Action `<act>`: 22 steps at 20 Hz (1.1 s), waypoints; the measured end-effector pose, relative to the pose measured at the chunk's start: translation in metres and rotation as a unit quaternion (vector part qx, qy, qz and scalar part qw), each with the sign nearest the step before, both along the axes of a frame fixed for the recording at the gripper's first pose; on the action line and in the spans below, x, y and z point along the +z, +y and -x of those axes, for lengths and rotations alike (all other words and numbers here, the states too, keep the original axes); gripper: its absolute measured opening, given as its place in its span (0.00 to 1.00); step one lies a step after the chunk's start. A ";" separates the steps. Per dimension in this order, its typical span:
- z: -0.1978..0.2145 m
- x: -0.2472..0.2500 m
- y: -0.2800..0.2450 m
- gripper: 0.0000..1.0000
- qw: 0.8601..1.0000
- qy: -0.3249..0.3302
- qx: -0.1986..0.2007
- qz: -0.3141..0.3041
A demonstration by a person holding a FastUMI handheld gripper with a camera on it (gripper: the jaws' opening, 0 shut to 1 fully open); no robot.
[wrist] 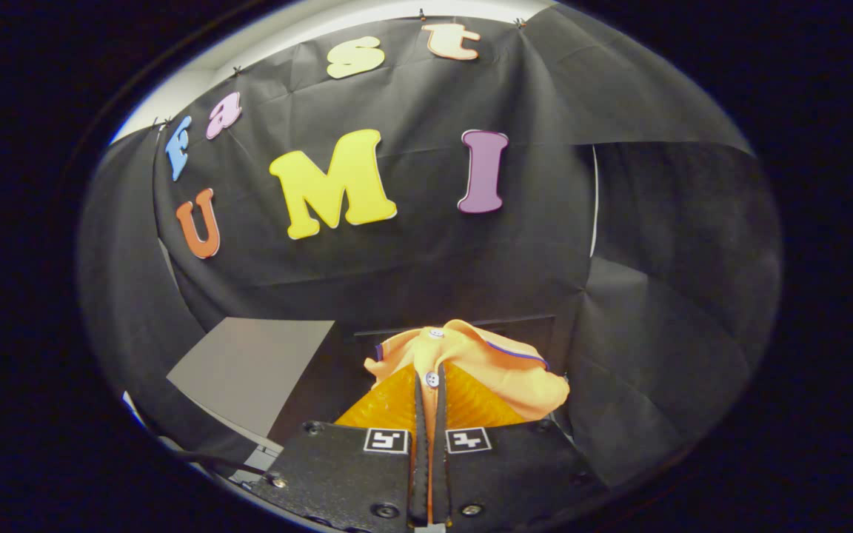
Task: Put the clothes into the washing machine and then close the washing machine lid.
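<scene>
The orange shirt (471, 363) is pinched between the nearly closed tongs (430, 392), bunching up just beyond their tips.

The gripper (430, 414) is clamped on an orange shirt (486, 366), whose bunched cloth blocks the way just ahead of the fingers. Beyond it hangs the black wall (412, 259). A grey panel (249, 370) stands ahead to the left, with open room above the shirt.

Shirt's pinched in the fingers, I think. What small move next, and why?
Probably carry the orange shirt toward the grey panel beside it, keeping the grip. The gripper is nearly shut with a fold of cloth between its fingers and the shirt bunched just ahead; whether that panel is the washer's lid is unclear.
</scene>
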State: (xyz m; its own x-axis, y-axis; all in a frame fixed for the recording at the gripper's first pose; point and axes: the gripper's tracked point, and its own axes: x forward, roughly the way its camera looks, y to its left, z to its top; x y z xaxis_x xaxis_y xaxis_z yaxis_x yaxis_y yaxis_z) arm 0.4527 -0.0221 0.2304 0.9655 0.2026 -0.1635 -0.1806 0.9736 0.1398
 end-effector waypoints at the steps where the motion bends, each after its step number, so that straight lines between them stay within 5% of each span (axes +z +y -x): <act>1: -0.006 -0.008 0.001 0.06 1.000 0.004 0.006 0.001; 10: -0.070 -0.102 0.022 0.06 0.997 0.065 0.032 0.011; 22: -0.122 -0.193 0.017 0.06 0.985 0.174 0.009 -0.003</act>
